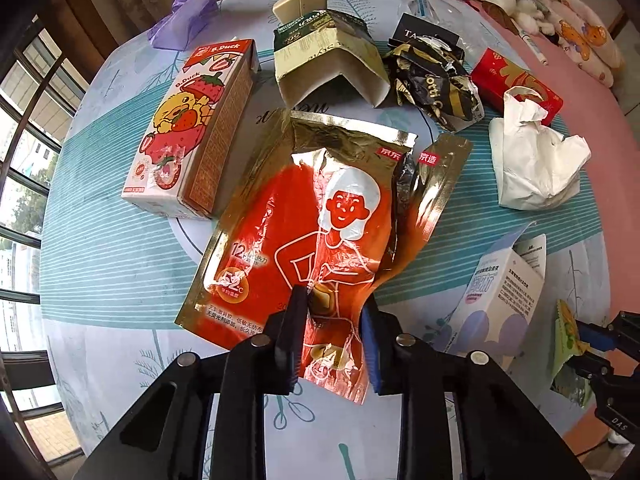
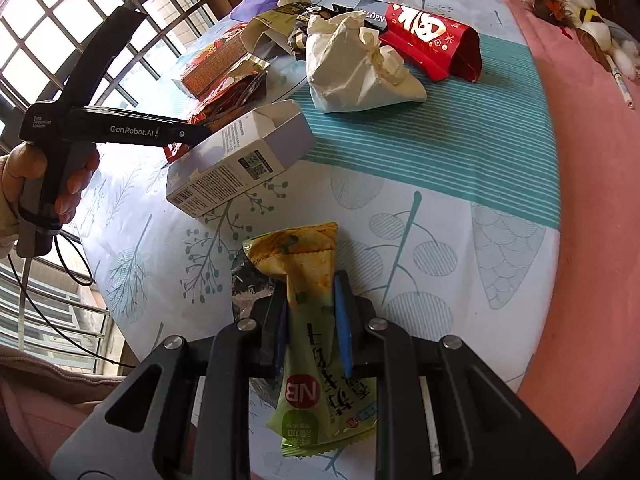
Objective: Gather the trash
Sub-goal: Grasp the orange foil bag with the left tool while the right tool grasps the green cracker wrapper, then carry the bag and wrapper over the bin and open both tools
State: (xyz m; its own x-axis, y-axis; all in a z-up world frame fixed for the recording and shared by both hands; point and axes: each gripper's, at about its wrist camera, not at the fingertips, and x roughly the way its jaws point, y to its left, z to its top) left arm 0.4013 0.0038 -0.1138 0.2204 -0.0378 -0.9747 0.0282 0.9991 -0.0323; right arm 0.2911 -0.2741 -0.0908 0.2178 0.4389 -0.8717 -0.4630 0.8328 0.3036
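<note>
On patterned cloth surface [image 1: 120, 360]: trash scattered, both hand-held grippers gripping.
Left hand-held gripper [image 1: 332, 320] clamped on lower end of red-and-gold foil pouch [image 1: 312, 220], near strawberry carton [image 1: 192, 128]. Right hand-held gripper [image 2: 312, 320] pinches green-yellow snack wrapper [image 2: 308, 320], just above the cloth. Crumpled white paper [image 2: 352, 68] and red packet [image 2: 432, 40] well beyond.

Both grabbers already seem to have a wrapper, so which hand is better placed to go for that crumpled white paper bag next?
Probably the right, once emptied. The white paper bag lies ahead of the right gripper, which clamps the green snack wrapper. The left gripper grips the red-and-gold pouch, with the bag far off to its right.
</note>
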